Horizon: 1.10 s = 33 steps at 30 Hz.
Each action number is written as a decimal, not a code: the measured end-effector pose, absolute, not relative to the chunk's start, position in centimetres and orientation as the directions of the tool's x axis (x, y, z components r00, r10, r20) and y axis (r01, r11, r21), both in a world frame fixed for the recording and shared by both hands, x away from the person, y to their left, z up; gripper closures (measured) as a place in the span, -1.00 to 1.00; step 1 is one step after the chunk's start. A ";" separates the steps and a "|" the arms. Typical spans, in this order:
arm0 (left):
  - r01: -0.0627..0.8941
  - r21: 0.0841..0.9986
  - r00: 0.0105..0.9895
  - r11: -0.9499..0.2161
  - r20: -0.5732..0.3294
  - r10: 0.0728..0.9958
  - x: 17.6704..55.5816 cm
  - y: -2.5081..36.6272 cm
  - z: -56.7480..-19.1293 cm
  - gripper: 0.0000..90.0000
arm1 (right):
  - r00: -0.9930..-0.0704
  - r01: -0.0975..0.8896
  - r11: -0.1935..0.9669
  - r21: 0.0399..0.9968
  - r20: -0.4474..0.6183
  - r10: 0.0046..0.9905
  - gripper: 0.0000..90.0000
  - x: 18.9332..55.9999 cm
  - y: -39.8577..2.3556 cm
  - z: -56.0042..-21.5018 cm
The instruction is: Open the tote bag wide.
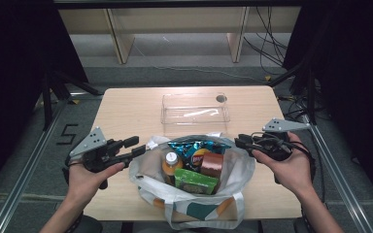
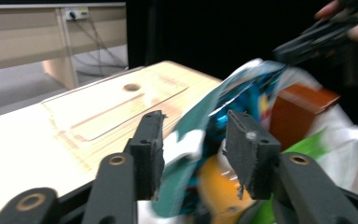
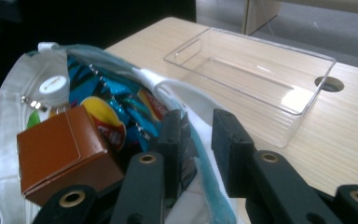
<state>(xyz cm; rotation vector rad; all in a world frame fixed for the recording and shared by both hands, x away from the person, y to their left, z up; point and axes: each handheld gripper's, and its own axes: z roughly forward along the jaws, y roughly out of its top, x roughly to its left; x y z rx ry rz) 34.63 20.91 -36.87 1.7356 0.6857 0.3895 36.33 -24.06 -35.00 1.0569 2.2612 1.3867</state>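
A white bag (image 1: 192,179) is seen standing open on the near part of the table (image 1: 126,111), between the two grippers. Inside it are held a blue chip packet (image 1: 196,148), an orange bottle (image 1: 171,164) with a white cap, a brown box (image 1: 212,164) and a green box (image 1: 195,180). The left gripper (image 1: 137,146) is held just beside the bag's left rim; in the left gripper view its jaws are parted, with the rim and the packet seen in the gap, though whether the pads touch the fabric cannot be told through the blur. The right gripper (image 1: 239,141) is placed at the bag's right rim; in the right gripper view its fingers (image 3: 230,140) stand a little apart, with the white and teal edge of the bag lying between them against the left pad, and a firm pinch cannot be confirmed. A clear tray (image 1: 195,108) is set beyond the bag, towards the far edge, apart from it.
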 end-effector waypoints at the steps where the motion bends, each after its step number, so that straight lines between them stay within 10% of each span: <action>1: 0.244 0.949 0.784 -0.202 -0.070 0.616 35.0 20.8 -37.2 0.16 | -0.694 0.427 0.270 0.863 0.121 0.710 0.67 36.4 -23.9 -35.1; 6: 0.220 0.918 0.828 -0.329 0.002 0.560 36.5 19.5 -38.9 0.14 | -0.702 0.447 0.334 0.830 0.094 0.706 0.78 36.5 -23.9 -35.6; 12: 0.249 0.899 0.831 -0.361 -0.006 0.557 37.7 18.5 -39.4 0.74 | -0.689 0.463 0.347 0.816 0.085 0.720 0.95 37.1 -23.9 -35.9; 33: 0.349 0.847 0.792 -0.401 -0.037 0.610 39.9 16.5 -43.0 0.79 | -0.678 0.489 0.429 0.759 0.021 0.735 0.98 39.0 -22.7 -39.8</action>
